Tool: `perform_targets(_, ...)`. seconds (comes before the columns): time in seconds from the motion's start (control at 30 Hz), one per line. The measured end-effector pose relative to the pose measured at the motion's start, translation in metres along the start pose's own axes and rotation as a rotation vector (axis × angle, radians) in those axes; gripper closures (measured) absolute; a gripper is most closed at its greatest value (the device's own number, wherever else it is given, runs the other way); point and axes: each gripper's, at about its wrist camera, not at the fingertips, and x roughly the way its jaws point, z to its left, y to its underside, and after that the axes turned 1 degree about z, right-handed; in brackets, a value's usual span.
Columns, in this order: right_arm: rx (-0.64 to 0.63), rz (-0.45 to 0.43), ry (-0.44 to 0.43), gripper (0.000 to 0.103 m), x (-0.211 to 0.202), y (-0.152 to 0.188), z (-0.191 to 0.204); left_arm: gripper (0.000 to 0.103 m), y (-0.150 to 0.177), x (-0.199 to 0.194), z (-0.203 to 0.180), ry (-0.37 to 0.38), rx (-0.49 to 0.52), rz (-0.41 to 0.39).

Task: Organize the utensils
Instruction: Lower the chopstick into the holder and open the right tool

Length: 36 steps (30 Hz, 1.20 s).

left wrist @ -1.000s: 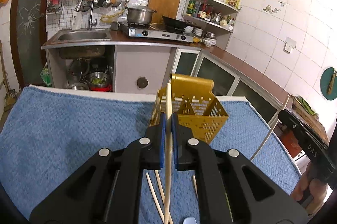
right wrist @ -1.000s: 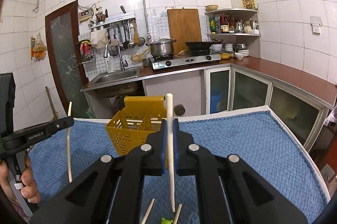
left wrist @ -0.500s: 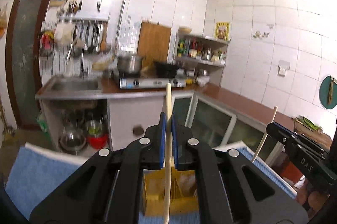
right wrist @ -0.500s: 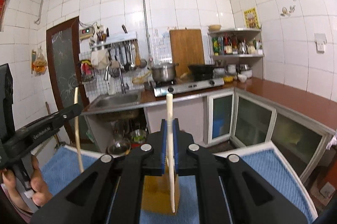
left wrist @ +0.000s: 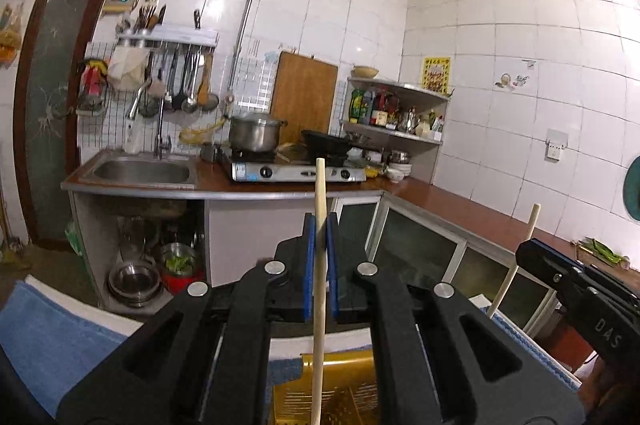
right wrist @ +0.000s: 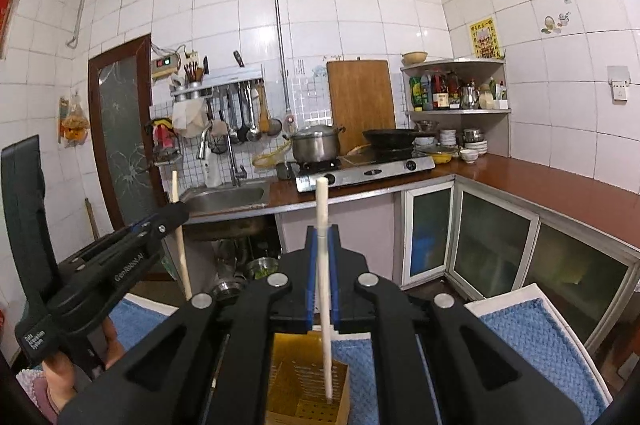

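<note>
My left gripper (left wrist: 320, 229) is shut on a pale wooden chopstick (left wrist: 319, 285) that stands upright, its lower end over the yellow utensil basket (left wrist: 344, 389) below. My right gripper (right wrist: 322, 237) is shut on a white chopstick (right wrist: 325, 289), also upright, with its lower end inside the yellow basket (right wrist: 308, 389). Each gripper shows in the other's view: the right one (left wrist: 532, 253) at the right edge, the left one (right wrist: 176, 211) at the left, both holding their chopsticks upright.
The basket stands on a blue towel (right wrist: 536, 337) over a table. Beyond are a counter with a sink (left wrist: 140, 171), a gas stove (left wrist: 296, 169) with a pot, glass-door cabinets (right wrist: 492, 245) and a corner shelf.
Both grippers have risen with their chopsticks and now hang over the basket; the views tilted up from the towel to the kitchen wall. The loose chopsticks on the towel have left view.
</note>
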Motion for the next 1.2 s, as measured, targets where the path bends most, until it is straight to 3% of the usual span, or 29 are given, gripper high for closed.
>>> perform_targets(0.37, -0.008, 0.056, 0.008, 0.097, 0.025, 0.040, -0.004, 0.099, 0.045, 0.018, 0.014, -0.014, 0.020, 0.044)
perform_targets(0.73, 0.008, 0.111, 0.008, 0.097, 0.037, 0.080, -0.011, 0.098, 0.087, 0.023, 0.019, -0.056, 0.066, 0.146)
perform_targets(1.07, 0.010, 0.096, -0.001, 0.097, 0.036, 0.093, -0.017, 0.097, 0.096, 0.013, 0.013, -0.118, 0.128, 0.172)
perform_targets(1.1, 0.011, 0.090, -0.002, 0.096, 0.034, 0.093, -0.017, 0.095, 0.095, 0.011, 0.013, -0.120, 0.125, 0.173)
perform_targets(1.2, 0.016, 0.082, 0.000, 0.095, 0.026, 0.089, -0.020, 0.071, 0.091, -0.002, 0.014, -0.130, 0.124, 0.160)
